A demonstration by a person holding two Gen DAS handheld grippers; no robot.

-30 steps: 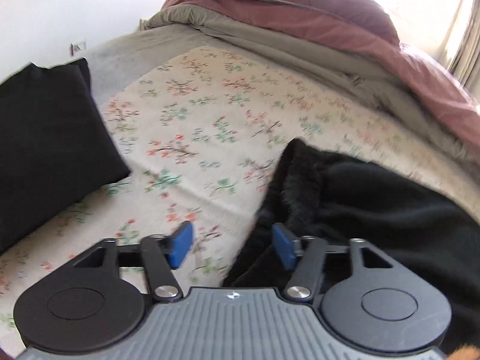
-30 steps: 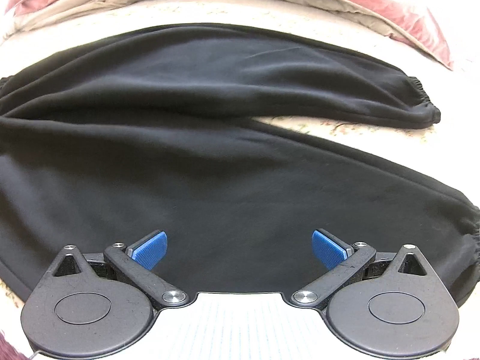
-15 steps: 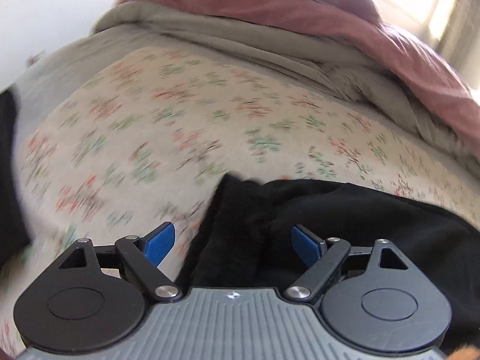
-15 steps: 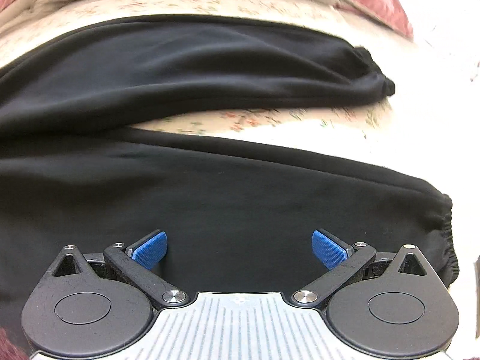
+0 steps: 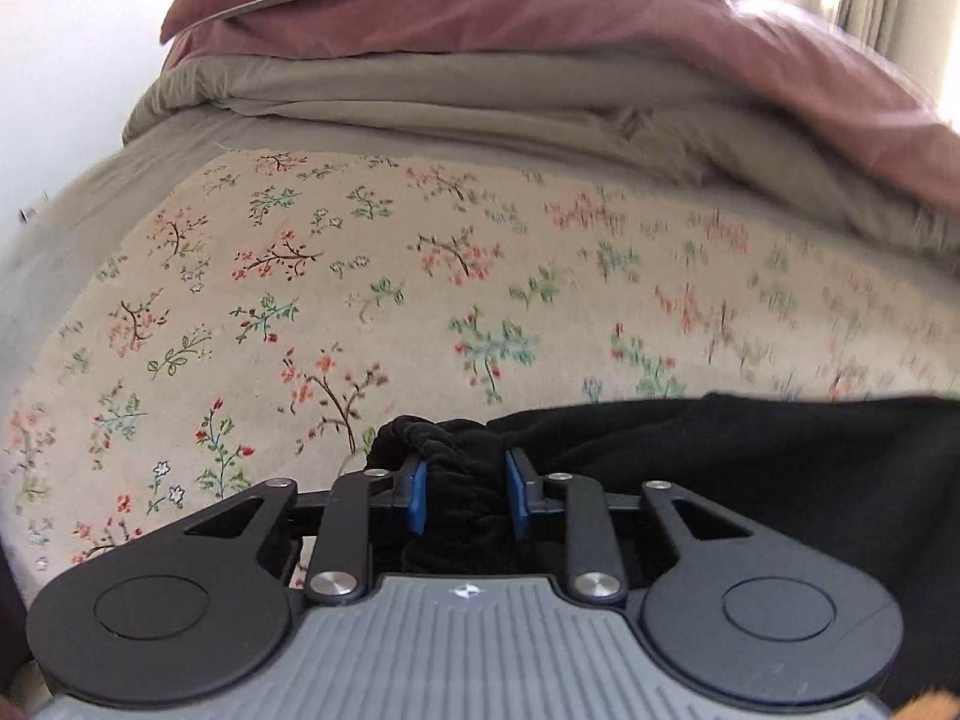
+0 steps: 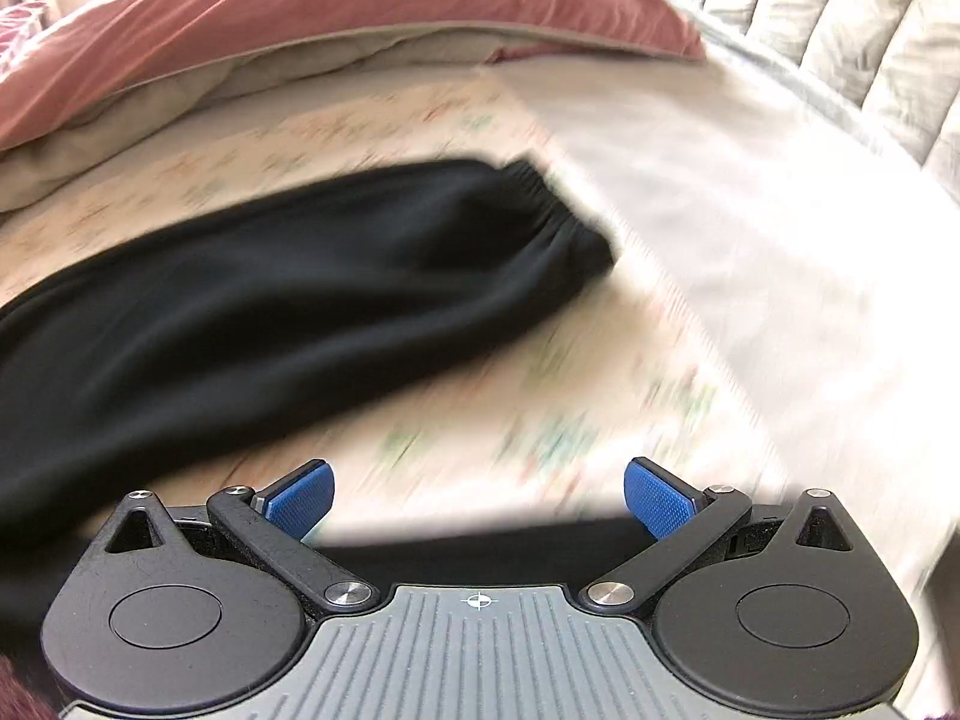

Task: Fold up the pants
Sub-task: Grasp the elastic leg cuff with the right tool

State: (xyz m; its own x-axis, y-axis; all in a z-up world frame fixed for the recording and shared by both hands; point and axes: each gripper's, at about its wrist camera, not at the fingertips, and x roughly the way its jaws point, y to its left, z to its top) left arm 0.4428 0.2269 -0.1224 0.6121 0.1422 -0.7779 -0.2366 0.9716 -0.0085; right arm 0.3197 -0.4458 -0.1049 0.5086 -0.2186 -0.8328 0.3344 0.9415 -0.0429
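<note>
Black pants (image 5: 750, 468) lie on a floral bedsheet (image 5: 372, 300). My left gripper (image 5: 465, 498) is shut on the bunched elastic waistband (image 5: 462, 480) at the pants' left end, its blue pads pressed on either side of the fabric. In the right wrist view, one pant leg with an elastic cuff (image 6: 552, 222) stretches from the left toward the middle. My right gripper (image 6: 477, 498) is open and empty above the sheet, with a strip of black pants fabric (image 6: 480, 546) just under it between the fingers' bases. The view is blurred.
A pink and grey duvet (image 5: 540, 60) is piled along the far side of the bed. It also shows in the right wrist view (image 6: 300, 18), with a quilted white headboard (image 6: 840, 18) at the right. A plain white sheet (image 6: 750, 210) borders the floral one.
My left gripper moved onto the waistband and closed on it. My right gripper swept right along the pants toward the cuffs and stays open.
</note>
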